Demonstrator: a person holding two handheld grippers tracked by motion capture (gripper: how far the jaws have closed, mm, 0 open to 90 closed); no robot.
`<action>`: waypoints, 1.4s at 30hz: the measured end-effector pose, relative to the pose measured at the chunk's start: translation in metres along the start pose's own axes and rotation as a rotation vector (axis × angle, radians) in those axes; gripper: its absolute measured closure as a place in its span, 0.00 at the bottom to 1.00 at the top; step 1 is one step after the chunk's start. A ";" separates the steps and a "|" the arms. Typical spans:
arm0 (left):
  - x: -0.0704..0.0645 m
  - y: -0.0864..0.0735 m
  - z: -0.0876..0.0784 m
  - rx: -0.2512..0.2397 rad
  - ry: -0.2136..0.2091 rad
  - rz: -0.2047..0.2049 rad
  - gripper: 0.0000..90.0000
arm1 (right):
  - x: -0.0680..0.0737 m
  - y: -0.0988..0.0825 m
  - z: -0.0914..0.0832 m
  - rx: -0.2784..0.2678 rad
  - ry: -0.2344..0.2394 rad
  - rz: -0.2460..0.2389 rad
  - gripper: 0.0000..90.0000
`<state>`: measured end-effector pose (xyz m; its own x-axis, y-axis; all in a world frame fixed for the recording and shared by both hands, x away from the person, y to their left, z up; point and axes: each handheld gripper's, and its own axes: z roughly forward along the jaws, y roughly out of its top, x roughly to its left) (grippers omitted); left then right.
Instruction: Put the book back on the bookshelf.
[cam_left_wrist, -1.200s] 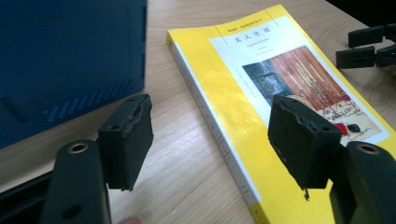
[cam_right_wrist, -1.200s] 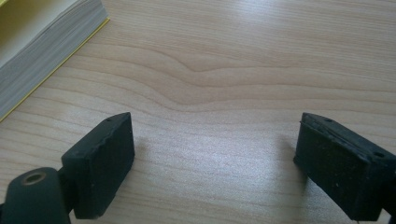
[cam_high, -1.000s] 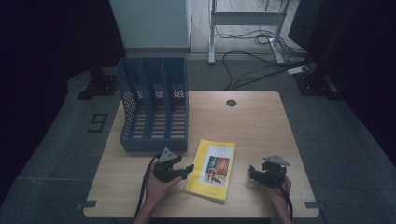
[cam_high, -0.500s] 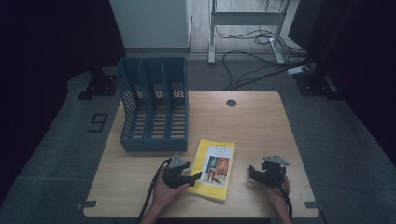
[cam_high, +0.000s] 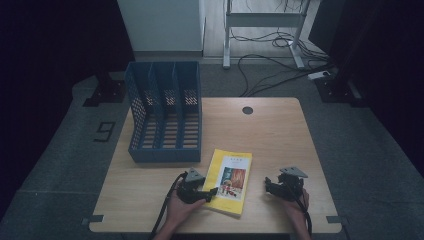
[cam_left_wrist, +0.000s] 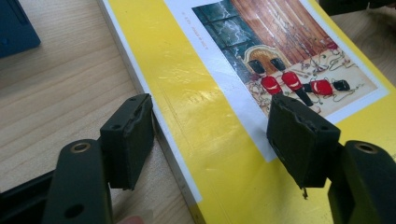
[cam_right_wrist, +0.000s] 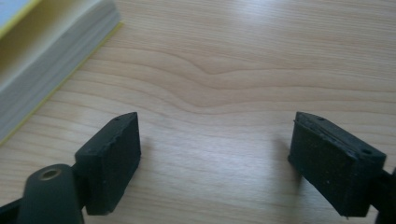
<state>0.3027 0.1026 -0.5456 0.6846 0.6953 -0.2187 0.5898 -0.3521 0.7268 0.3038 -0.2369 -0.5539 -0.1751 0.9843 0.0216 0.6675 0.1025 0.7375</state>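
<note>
Three empty slots, blue file rack

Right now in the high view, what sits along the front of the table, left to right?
Left gripper → yellow book → right gripper. The left gripper's tips reach the book's left edge; the right gripper is apart from the book.

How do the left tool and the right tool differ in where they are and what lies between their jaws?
The left tool sits at the yellow book's edge, one jaw over the cover, the other beside the spine on the table; the right tool has only bare wood between its jaws, the book off to one side. In the high view the left tool touches the book's left edge; the right tool stands apart from it. Both are open and hold nothing.
</note>
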 end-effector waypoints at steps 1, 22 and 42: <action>0.001 0.000 0.000 -0.001 -0.003 -0.004 0.35 | 0.001 0.001 0.000 0.003 0.011 -0.003 0.20; 0.004 -0.003 0.000 -0.004 -0.022 -0.024 0.36 | 0.053 0.036 -0.001 -0.078 0.161 -0.027 0.21; 0.003 -0.003 0.000 -0.004 -0.021 -0.024 0.36 | 0.076 0.027 0.009 -0.056 0.195 -0.072 0.23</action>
<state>0.3035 0.1058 -0.5486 0.6794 0.6901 -0.2493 0.6043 -0.3334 0.7236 0.3151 -0.1582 -0.5390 -0.3609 0.9278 0.0940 0.6082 0.1578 0.7780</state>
